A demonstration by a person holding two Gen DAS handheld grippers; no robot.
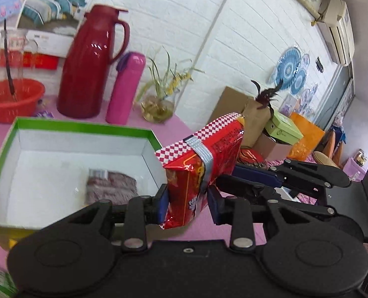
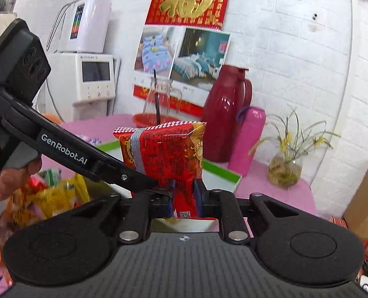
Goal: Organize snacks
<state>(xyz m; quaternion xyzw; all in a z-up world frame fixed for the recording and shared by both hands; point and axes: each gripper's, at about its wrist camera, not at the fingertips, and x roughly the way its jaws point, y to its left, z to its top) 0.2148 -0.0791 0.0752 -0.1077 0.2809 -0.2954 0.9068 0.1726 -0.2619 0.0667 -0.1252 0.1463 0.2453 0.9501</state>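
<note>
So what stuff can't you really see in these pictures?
- Grey packet in the green box, left wrist view: blurred, label unreadable.
- Red snack bag, right wrist view: print too small; the left gripper and right gripper cover its bottom.
- Snack pile, right wrist view: blurred, partly behind the person's hand.
- Air conditioner, left wrist view: cut by the edge.

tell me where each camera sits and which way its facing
Left wrist: on the left gripper, looking along its fingers at the red snack bag, with the green-rimmed box behind; the right gripper reaches in.
Right wrist: on the right gripper, facing the wall; the left gripper and a hand show.
Shared: bag, box, red thermos.
</note>
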